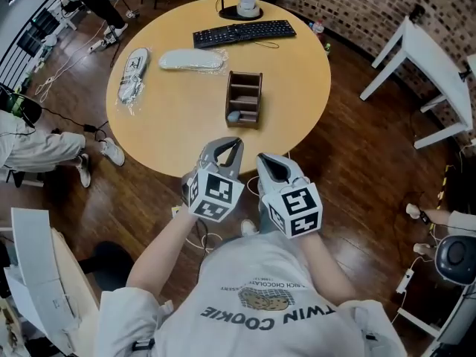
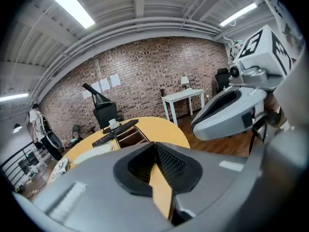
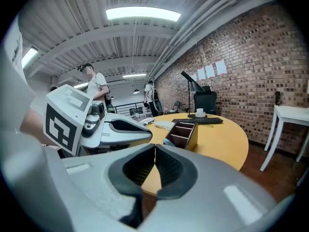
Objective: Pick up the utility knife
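A brown wooden organizer [image 1: 244,97] stands on the round wooden table [image 1: 171,125], just beyond both grippers. A small grey-blue thing [image 1: 233,116] lies in its near compartment; whether it is the utility knife I cannot tell. My left gripper [image 1: 229,143] hangs over the table's near edge with its jaws shut and nothing between them. Beside it on the right, my right gripper [image 1: 268,159] is also shut and empty. In the left gripper view the pads [image 2: 166,166] meet, and the organizer [image 2: 129,136] shows beyond. The right gripper view shows the organizer [image 3: 184,134] ahead.
A black keyboard [image 1: 244,32] and a white cup [image 1: 248,6] sit at the table's far side. Two plastic-wrapped items [image 1: 191,59] [image 1: 132,73] lie at the left. A white table [image 1: 428,62] stands to the right. A person's legs [image 1: 44,149] and cables are on the floor at left.
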